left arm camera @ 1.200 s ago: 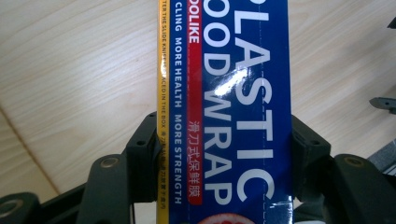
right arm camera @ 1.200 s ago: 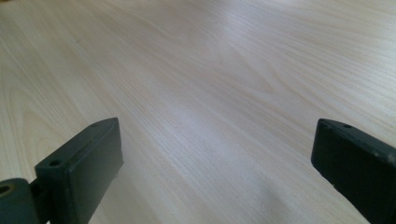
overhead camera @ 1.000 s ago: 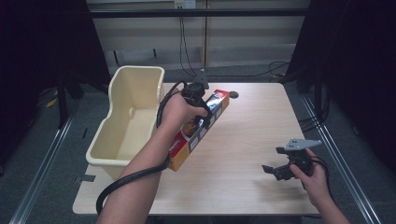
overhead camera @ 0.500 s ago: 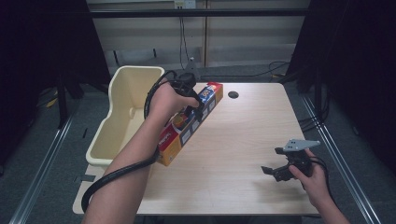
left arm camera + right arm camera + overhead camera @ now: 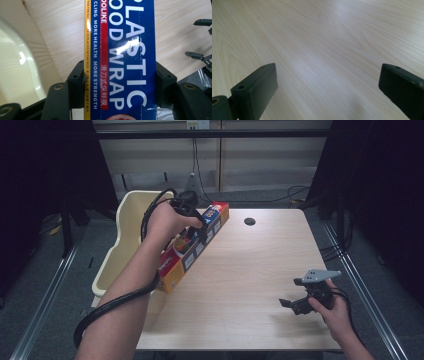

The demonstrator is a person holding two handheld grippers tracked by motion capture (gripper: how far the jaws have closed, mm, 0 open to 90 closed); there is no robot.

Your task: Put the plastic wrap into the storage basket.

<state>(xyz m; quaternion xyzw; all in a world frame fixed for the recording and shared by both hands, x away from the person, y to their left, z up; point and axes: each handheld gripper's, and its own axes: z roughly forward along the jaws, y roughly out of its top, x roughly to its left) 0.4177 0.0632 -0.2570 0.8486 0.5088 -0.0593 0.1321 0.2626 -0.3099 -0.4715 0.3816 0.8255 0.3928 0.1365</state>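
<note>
Left claw (image 5: 202, 231) pinching a plastic wrap box (image 5: 192, 247) left of centre in the high view, box lifted aslant over the counter (image 5: 250, 270) edge beside a cream tub (image 5: 127, 235), right claw (image 5: 295, 295) spread wide at lower right above bare wood

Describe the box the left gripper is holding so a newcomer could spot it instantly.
Start at the wooden table and go to its left edge, beside the cream plastic tub. There the left gripper clamps a long narrow box lying diagonally. Its blue face reads PLASTIC FOOD WRAP in white letters, with a yellow edge.
</note>
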